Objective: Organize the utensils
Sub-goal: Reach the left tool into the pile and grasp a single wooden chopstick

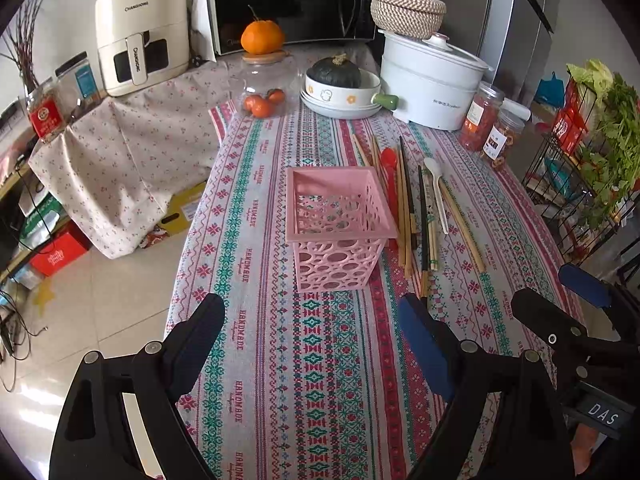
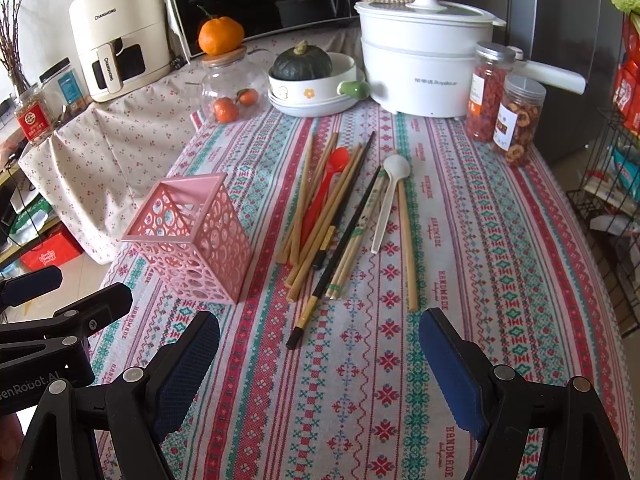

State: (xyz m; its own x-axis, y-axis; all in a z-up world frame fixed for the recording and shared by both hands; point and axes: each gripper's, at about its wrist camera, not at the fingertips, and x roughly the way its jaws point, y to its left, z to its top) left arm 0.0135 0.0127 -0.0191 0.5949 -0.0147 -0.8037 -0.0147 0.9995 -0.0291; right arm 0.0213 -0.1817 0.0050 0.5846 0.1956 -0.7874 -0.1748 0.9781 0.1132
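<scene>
A patterned tablecloth point(image 2: 500, 240) covers the table. At the far edge stands a white electric pot point(image 2: 424, 60), with two snack jars point(image 2: 520, 120) just to its right. Left of the pot, a dark green squash point(image 2: 302, 62) sits in a white bowl point(image 2: 316, 90). Further left, a glass jar point(image 2: 232, 88) holds small oranges, a bigger orange point(image 2: 221, 35) resting on its lid. A cream air fryer point(image 2: 118, 36) stands far left.

A woven, matt cloth point(image 2: 360, 380) with stitched-looking patterns covers the table. The pink basket point(image 2: 192, 236) looks like smooth pierced plastic, as do the glossy red spoon point(image 2: 326, 184) and white spoon point(image 2: 390, 196); most chopsticks point(image 2: 320, 216) look like pale matt wood.
</scene>
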